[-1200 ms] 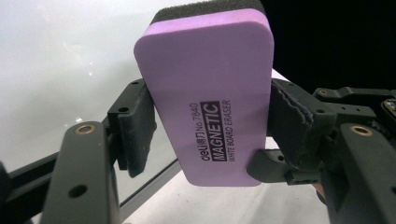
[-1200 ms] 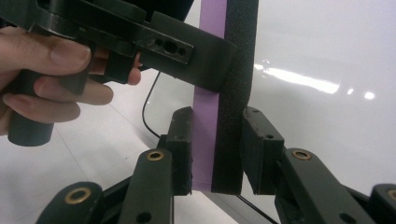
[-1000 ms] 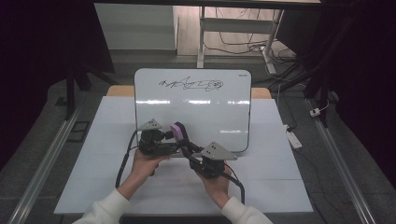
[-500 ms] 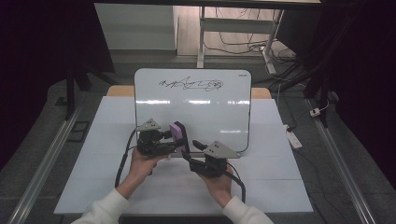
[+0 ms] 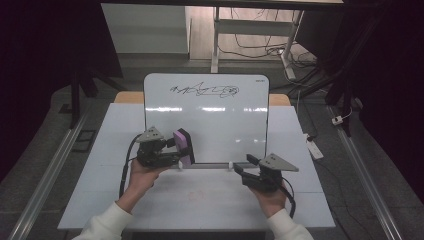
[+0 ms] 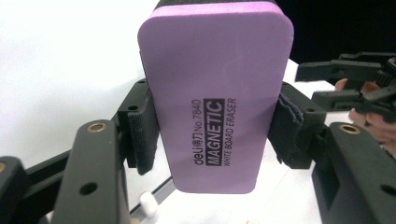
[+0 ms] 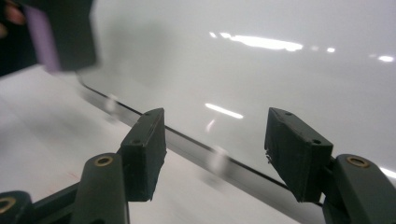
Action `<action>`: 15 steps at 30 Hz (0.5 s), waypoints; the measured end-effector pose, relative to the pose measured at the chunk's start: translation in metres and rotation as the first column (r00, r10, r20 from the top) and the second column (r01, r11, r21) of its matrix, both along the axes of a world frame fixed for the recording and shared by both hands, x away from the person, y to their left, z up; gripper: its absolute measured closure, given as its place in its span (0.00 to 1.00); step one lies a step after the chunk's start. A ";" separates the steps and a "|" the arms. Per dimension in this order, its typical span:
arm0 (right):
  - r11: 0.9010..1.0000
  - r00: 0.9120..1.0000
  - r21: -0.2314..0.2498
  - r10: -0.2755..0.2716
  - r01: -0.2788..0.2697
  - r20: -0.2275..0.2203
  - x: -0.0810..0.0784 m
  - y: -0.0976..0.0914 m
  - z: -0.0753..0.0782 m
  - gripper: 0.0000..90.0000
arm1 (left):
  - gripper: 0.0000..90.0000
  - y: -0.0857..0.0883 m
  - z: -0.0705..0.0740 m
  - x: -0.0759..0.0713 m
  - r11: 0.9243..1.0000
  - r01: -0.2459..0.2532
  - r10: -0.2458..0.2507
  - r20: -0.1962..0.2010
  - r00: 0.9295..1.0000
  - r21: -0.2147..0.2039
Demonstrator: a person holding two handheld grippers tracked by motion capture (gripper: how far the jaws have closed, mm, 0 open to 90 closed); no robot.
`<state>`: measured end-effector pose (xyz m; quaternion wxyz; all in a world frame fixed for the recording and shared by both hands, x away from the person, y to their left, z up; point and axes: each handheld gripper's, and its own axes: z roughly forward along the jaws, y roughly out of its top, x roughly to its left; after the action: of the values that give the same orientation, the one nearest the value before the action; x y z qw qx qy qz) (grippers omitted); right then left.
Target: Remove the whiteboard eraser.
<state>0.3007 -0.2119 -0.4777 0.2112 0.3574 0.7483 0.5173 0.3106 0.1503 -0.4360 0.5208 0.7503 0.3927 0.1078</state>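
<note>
A purple magnetic whiteboard eraser (image 6: 217, 98) is clamped upright in my left gripper (image 6: 215, 133), whose pads press on its two long sides. In the high view the eraser (image 5: 183, 146) hangs in front of the lower left part of the standing whiteboard (image 5: 220, 125), with the left gripper (image 5: 179, 149) shut on it. A black scribble (image 5: 204, 91) runs along the top of the board. My right gripper (image 5: 241, 166) is open near the board's bottom edge, to the right of the eraser. In the right gripper view my right gripper (image 7: 215, 147) holds nothing, and the blurred eraser (image 7: 41, 37) shows at upper left.
The whiteboard stands on small white feet (image 5: 231, 166) on a pale table (image 5: 200, 200). A white power strip (image 5: 314, 148) lies at the table's right edge. Metal rails (image 5: 45, 175) run along both sides of the table.
My right gripper has drawn away to the right, leaving a wide gap to the eraser. The left gripper still holds the eraser in about the same spot.
</note>
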 end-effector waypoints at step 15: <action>0.992 0.996 -0.094 -0.083 0.084 0.017 -0.003 -0.051 -0.013 0.42 | 0.45 0.035 0.025 0.005 0.996 -0.091 0.090 0.055 0.994 0.014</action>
<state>0.2977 -0.2626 -0.4903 0.2541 0.3748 0.7550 0.4742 0.3153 0.1854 -0.4115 0.5198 0.7329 0.4108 0.1549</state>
